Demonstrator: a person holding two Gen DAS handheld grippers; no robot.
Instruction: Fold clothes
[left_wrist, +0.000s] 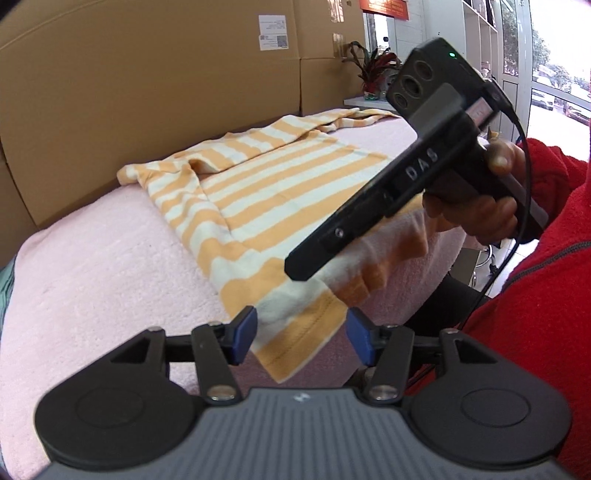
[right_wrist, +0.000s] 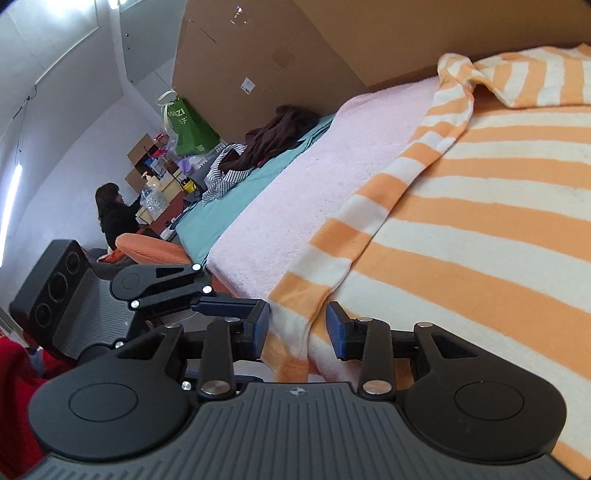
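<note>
An orange-and-white striped shirt (left_wrist: 280, 177) lies spread on a pink towel-covered surface (left_wrist: 103, 266), one side folded over. Its hem corner (left_wrist: 295, 332) hangs over the near edge between the blue pads of my left gripper (left_wrist: 301, 332), which stands open without pressing on it. In the right wrist view the shirt (right_wrist: 461, 221) fills the right side, and its folded near edge sits between the pads of my right gripper (right_wrist: 299, 328), also open. The right gripper's body (left_wrist: 406, 173) crosses above the shirt, held by a hand (left_wrist: 480, 210). The left gripper (right_wrist: 162, 288) shows to the right gripper's left.
Cardboard boxes (left_wrist: 147, 92) wall the far side of the surface. A potted plant (left_wrist: 376, 70) stands at the far right corner. Further along lie a teal sheet (right_wrist: 236, 206), dark and striped clothes (right_wrist: 266, 140) and a green bag (right_wrist: 188, 125). A seated person (right_wrist: 114, 218) is behind. A red sleeve (left_wrist: 546, 295) is close right.
</note>
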